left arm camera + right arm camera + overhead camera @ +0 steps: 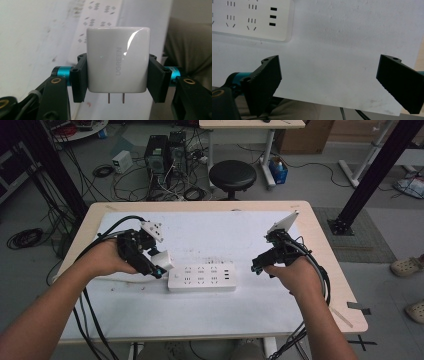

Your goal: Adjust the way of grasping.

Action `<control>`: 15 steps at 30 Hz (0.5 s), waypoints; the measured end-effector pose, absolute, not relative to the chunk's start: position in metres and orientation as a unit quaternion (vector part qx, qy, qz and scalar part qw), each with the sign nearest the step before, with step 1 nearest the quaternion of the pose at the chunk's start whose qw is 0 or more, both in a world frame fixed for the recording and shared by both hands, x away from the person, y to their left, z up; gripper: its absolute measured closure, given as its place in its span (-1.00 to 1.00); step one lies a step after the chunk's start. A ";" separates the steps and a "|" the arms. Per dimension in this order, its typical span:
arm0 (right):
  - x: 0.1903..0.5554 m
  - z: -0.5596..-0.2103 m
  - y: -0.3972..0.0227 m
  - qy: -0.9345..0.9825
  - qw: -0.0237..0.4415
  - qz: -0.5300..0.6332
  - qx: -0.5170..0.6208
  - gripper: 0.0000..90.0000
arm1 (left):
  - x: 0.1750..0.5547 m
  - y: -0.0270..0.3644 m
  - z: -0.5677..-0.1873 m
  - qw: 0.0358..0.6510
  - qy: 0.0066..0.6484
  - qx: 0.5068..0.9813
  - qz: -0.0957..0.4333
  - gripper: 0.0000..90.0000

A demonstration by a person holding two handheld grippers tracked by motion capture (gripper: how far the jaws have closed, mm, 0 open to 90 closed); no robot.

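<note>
A white UGREEN charger block [117,60] with two metal prongs sits clamped between the jaws of my left gripper [117,77]. In the high view that charger [164,260] hangs just left of a white power strip [201,277], which lies flat on the white sheet [210,240] at the table's middle. My left gripper [159,265] holds it a little above the strip's left end. My right gripper [256,268] hovers just right of the strip; its jaws stand wide apart in the right gripper view [328,82] with nothing between them. The strip's end [252,18] shows sockets and three USB slots.
The wooden table [320,235] carries the white sheet; its edges run close on the right and front. Behind the table stand a black stool [232,176], computer towers [166,152] and tangled cables on the floor. Black frame posts [372,175] rise at both sides.
</note>
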State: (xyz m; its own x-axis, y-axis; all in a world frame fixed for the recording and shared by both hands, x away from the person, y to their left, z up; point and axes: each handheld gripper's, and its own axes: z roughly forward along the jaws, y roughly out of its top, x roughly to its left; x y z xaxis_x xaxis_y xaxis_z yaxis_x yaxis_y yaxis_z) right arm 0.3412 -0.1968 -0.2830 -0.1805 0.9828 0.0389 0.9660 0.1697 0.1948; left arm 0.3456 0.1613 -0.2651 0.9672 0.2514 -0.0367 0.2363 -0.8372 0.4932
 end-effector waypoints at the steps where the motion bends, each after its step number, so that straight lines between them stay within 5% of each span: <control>1: 0.341 -0.283 -0.197 0.763 0.046 0.089 0.638 -0.88 | 0.345 0.160 -0.266 0.260 0.124 0.958 0.013 -0.05; 15: 0.336 -0.280 -0.200 0.741 -0.039 0.169 0.649 -0.88 | 0.342 0.137 -0.273 0.302 0.076 0.950 0.004 -0.05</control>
State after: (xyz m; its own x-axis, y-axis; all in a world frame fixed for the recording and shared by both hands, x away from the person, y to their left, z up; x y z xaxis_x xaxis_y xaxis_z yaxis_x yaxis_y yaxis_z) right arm 0.3364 -0.1995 -0.2797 -0.1557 0.9482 0.2771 0.9747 0.1020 0.1987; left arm 0.3424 0.1372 -0.2733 0.9883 0.1474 -0.0380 0.1423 -0.8064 0.5740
